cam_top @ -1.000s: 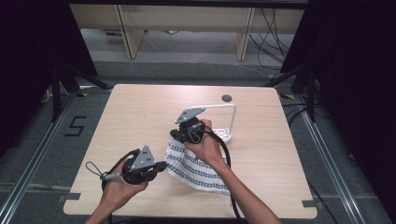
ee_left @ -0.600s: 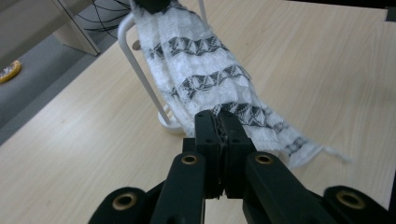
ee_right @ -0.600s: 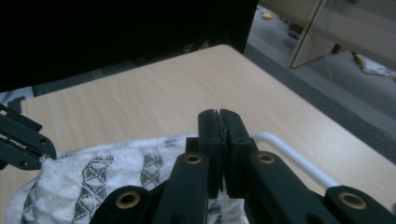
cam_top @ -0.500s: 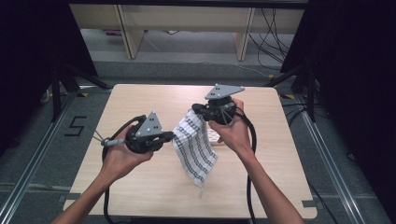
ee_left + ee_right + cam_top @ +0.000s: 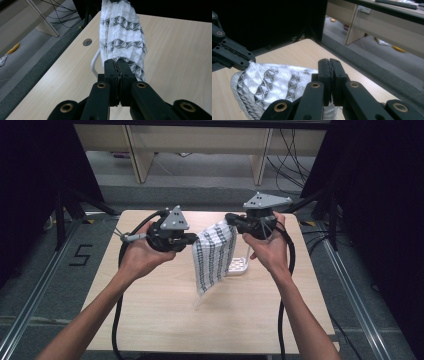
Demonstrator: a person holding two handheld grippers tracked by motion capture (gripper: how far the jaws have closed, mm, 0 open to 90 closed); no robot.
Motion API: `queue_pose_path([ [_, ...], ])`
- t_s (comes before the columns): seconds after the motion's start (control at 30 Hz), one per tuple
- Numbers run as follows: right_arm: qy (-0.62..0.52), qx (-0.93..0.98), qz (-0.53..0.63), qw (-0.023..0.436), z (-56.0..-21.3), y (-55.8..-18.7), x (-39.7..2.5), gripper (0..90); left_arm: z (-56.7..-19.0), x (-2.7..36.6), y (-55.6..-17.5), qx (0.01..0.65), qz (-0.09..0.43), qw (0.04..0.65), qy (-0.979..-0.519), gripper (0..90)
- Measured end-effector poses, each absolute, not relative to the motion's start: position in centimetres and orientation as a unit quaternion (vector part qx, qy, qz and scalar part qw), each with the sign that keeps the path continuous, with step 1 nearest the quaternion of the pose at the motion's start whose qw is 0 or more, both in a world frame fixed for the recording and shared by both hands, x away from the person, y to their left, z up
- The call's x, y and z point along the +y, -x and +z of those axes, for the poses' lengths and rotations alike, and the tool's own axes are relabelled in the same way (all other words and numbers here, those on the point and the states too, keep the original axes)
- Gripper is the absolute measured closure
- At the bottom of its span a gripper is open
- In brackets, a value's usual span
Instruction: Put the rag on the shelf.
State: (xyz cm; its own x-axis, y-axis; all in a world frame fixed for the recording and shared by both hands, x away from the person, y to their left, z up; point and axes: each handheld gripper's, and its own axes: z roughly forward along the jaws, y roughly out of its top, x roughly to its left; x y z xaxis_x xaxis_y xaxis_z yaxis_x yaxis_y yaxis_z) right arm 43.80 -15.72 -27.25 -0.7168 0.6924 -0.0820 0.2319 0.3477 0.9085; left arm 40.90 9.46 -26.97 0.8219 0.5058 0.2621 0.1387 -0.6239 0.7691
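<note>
With each hand-held gripper, left [image 5: 194, 240] and right [image 5: 229, 219], clamped on the white black-patterned knit cloth [image 5: 214, 255], pull the top edge level and taut. Lift until the hanging corner clears the pale wooden desk [image 5: 150, 310].

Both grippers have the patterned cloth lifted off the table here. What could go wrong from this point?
1. Each gripper, left and right, pinches only a small corner of the cloth; a tug apart might pull a corner free.
2. The cloth's lower tip hangs close to the table and beside the white rack, so it could snag on the rack when moved.
3. The cloth sags between the grippers, so it may land folded or bunched if lowered as is.
</note>
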Motion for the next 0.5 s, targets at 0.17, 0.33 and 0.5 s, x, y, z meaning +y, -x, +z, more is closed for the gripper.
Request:
queue_pose_path([
  [0.17,-0.309,0.776,0.497,0.235,-26.4,-44.4,-16.5,89.1,-26.0,8.5,-42.5,0.182,0.240,0.378,-0.875,87.5],
  [0.33,-0.318,0.771,0.489,0.255,-25.8,-45.2,-17.3,89.1,-25.3,7.6,-44.1,0.188,0.241,0.377,-0.874,87.5],
  [0.5,-0.336,0.765,0.487,0.255,-25.5,-46.1,-18.0,89.1,-24.3,6.8,-45.5,0.192,0.243,0.376,-0.873,87.5],
])
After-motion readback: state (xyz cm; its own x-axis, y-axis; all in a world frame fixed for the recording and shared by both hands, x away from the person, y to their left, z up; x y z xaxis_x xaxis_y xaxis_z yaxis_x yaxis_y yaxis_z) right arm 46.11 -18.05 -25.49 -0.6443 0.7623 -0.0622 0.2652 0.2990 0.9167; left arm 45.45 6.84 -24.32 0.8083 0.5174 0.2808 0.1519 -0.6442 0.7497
